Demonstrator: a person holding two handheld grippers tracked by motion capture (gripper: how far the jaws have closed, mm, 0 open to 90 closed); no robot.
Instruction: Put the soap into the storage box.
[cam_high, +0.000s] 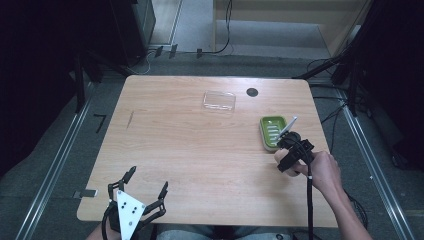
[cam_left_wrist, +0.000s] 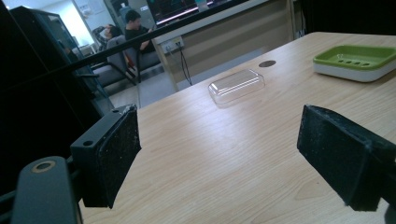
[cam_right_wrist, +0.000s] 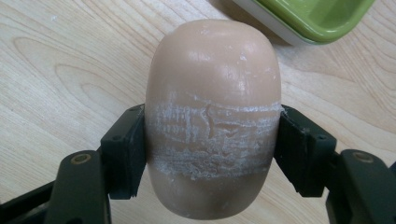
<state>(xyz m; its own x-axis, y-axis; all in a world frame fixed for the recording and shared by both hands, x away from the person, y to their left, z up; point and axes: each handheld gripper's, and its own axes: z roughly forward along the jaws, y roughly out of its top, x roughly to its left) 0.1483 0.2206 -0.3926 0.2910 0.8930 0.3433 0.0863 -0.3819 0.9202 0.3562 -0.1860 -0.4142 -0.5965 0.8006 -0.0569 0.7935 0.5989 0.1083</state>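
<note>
Right gripper view: scuffed soap bar (cam_right_wrist: 212, 116) gripped.

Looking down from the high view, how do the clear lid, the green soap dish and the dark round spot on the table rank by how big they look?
1. Clear lid and green soap dish: look about alike, the dish partly hidden by the right gripper, so no ranking.
2. Dark round spot: clearly smallest.

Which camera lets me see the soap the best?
The right gripper view: the peach-coloured soap is close up there, squeezed between the right gripper's black jaws, with a scuffed white band across it. In the high view it's a small peach bit under the gripper.
</note>
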